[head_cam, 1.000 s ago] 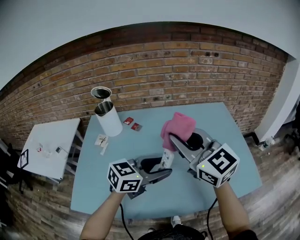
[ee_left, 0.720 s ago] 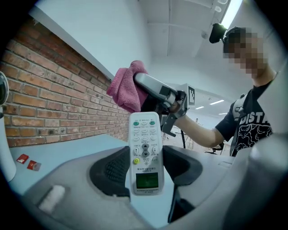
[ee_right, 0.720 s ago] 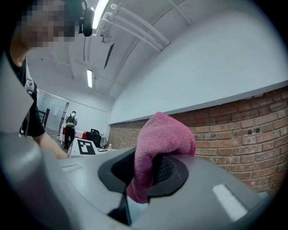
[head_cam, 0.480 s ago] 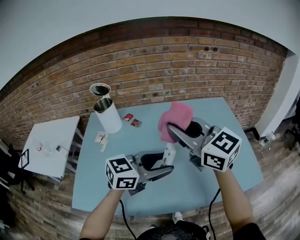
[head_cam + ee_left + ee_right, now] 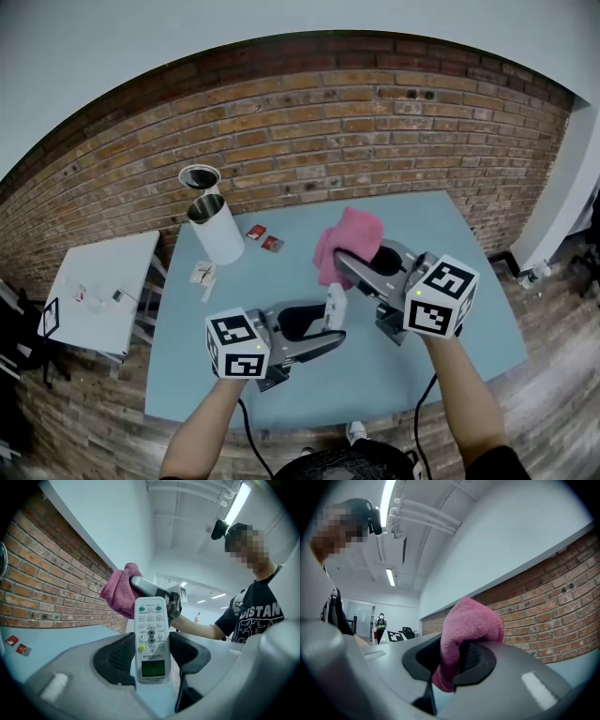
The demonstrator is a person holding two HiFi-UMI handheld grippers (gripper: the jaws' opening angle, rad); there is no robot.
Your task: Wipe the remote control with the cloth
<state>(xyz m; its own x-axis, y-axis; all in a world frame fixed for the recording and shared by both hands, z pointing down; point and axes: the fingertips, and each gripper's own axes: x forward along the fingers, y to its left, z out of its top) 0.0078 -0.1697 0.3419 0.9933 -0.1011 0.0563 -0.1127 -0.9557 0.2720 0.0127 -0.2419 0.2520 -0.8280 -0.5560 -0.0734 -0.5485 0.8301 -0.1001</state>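
Note:
My left gripper (image 5: pixel 330 323) is shut on a white remote control (image 5: pixel 151 639) and holds it upright above the blue table (image 5: pixel 234 375); the same remote (image 5: pixel 335 307) shows in the head view, its button face and small green screen toward the left gripper camera. My right gripper (image 5: pixel 345 262) is shut on a bunched pink cloth (image 5: pixel 345 242), also the pink cloth (image 5: pixel 464 634) in the right gripper view. The cloth (image 5: pixel 121 592) hangs just behind and left of the remote's top end; whether they touch I cannot tell.
A white cylindrical can (image 5: pixel 217 234) stands at the table's far left with its round lid (image 5: pixel 199 177) behind it. Small red packets (image 5: pixel 264 238) and paper scraps (image 5: pixel 202 277) lie near it. A small white side table (image 5: pixel 98 295) is at left; a brick wall (image 5: pixel 356 122) runs behind.
Both grippers have drifted slightly; the cloth moved a little left and toward the remote's top. The remote stays upright in the left gripper.

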